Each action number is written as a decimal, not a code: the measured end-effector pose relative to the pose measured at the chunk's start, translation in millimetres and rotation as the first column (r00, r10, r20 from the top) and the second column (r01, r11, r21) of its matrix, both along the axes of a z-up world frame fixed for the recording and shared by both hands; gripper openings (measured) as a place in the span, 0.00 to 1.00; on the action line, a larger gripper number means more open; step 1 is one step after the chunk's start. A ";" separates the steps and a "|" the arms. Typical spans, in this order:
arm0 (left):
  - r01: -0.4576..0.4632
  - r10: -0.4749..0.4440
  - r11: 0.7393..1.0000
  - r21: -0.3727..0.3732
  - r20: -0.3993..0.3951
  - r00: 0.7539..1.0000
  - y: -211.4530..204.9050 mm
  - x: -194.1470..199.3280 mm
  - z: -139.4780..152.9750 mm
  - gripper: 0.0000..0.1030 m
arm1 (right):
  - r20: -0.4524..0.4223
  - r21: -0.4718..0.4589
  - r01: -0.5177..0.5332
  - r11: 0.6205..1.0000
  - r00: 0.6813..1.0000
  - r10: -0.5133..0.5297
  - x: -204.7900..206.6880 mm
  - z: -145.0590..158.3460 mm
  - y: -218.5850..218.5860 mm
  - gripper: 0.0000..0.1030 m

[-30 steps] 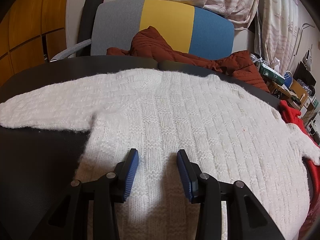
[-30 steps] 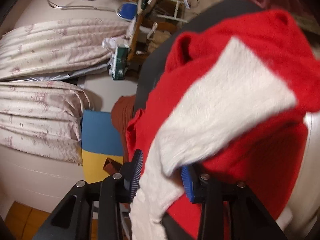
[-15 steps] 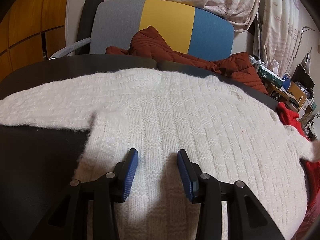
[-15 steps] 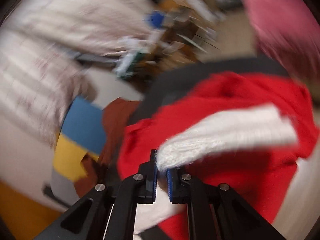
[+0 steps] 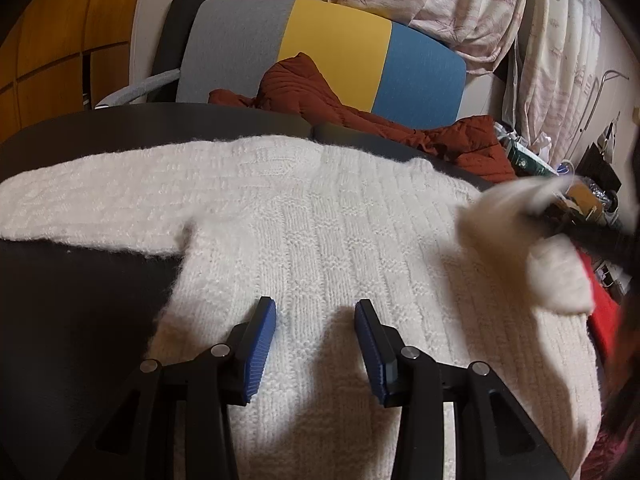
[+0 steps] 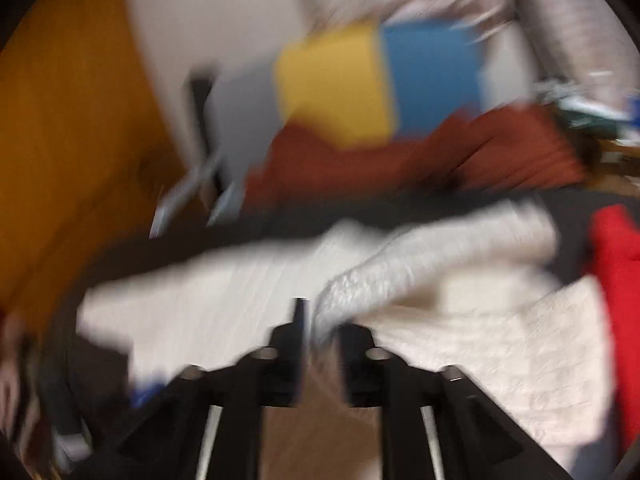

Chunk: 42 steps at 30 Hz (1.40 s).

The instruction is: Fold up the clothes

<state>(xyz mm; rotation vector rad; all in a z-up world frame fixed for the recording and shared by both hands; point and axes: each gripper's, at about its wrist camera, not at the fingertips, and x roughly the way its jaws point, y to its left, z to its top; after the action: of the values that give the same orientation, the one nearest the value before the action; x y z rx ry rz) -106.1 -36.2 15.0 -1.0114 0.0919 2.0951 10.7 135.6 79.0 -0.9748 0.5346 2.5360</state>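
**Right sleeve going over; left sleeve and body folds outstanding**

While the white sweater (image 5: 320, 248) lies flat, neck away from the cameras, on the dark table (image 5: 72, 320), only one fold is under way. Right sleeve (image 6: 432, 256) is lifted and carried across the sweater's chest; picture is badly blurred. Right gripper (image 6: 320, 328) has just been opening its jaws, with the sleeve's cuff end between them; whether the pads press on the cuff I cannot tell. Left gripper (image 5: 316, 344) hovers over the sweater's lower body, jaws about half apart, nothing between them.

Left sleeve (image 5: 92, 208) lies stretched straight out from the sweater, unfolded. Judgement: early stage. Left to do: set the right sleeve down, fold the left sleeve in, then fold the body.

Surroundings, taken from the sweater: a red garment (image 6: 616, 280) just beside its right edge; beyond its neck, a grey-yellow-blue chair (image 5: 336, 48) with a rust-brown jacket (image 5: 320, 96) on it; curtains (image 5: 520, 20) behind that; wooden cabinet doors (image 5: 60, 40) beyond the left sleeve.
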 end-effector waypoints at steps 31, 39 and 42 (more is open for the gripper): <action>0.188 -0.260 0.892 -0.411 -0.125 0.958 228.7 44.3 22.1 0.43 | -0.282 -0.210 0.228 0.951 0.917 -0.283 155.6 -71.4 47.3 0.84; 0.099 -0.107 0.986 0.130 0.054 0.993 149.5 2.9 55.5 0.13 | -0.299 -0.218 0.217 0.952 0.913 -0.277 156.8 -72.0 47.2 0.85; -0.013 -0.005 0.972 0.235 0.078 0.997 109.2 -7.9 51.6 0.16 | -0.302 -0.219 0.216 0.951 0.912 -0.277 157.4 -71.8 47.2 0.85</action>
<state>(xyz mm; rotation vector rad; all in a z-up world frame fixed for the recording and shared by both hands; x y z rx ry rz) -114.0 73.0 66.6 -0.9473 -0.1938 2.0115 168.1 182.8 7.2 -0.4934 0.9382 2.4564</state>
